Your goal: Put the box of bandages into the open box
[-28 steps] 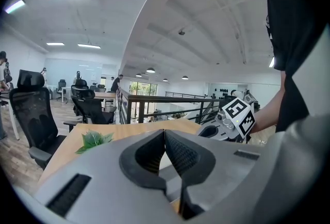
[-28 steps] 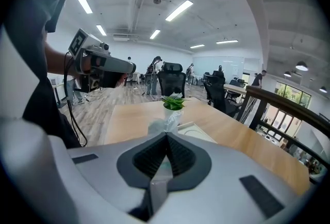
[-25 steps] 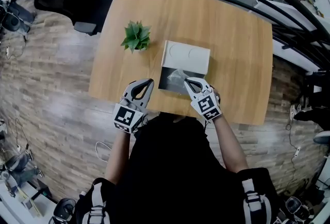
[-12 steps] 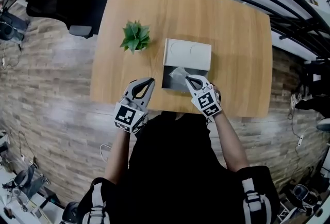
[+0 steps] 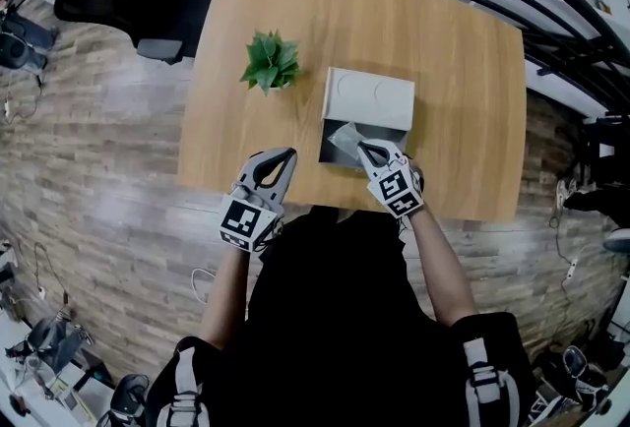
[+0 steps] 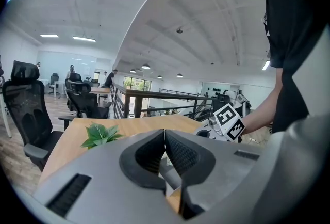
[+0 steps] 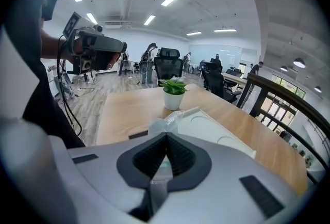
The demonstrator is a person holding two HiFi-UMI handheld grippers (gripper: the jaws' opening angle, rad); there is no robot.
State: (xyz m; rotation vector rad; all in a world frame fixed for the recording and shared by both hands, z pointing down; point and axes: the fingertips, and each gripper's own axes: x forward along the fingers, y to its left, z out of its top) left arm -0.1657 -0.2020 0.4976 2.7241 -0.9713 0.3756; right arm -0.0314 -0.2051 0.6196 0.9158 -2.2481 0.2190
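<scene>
**Spotter:** The counter [image 5: 453,71] stretches ahead of both your claws. The open box [image 5: 379,98] lies just in front of your right claw [image 5: 366,152], with its pale lid thrown back on the far side and its dark inside nearest the claw. The plant [image 5: 271,61] stands ahead of your left claw [image 5: 285,156], off to the box's left and apart from it.

**Coach:** Your left claw is closed on nothing, tips pressed together, over the counter's near edge. It has stayed there for the last second. The right claw is the one that has moved. It has crept forward a little, so its tips now hang over the box's dark inside rather than at its near rim.

**Spotter:** That claw is clamped on the box of bandages [image 5: 345,138], which looks wrapped in crinkled clear film. In the right gripper view the film pokes out just beyond the closed tips, above the opening.

**Coach:** So your carry looks nearly finished. I cannot tell whether the packet touches the box floor yet. You probably only need to lower a touch and part the jaws. Watch that the film doesn't cling to a pad and lift back out with you.
</scene>
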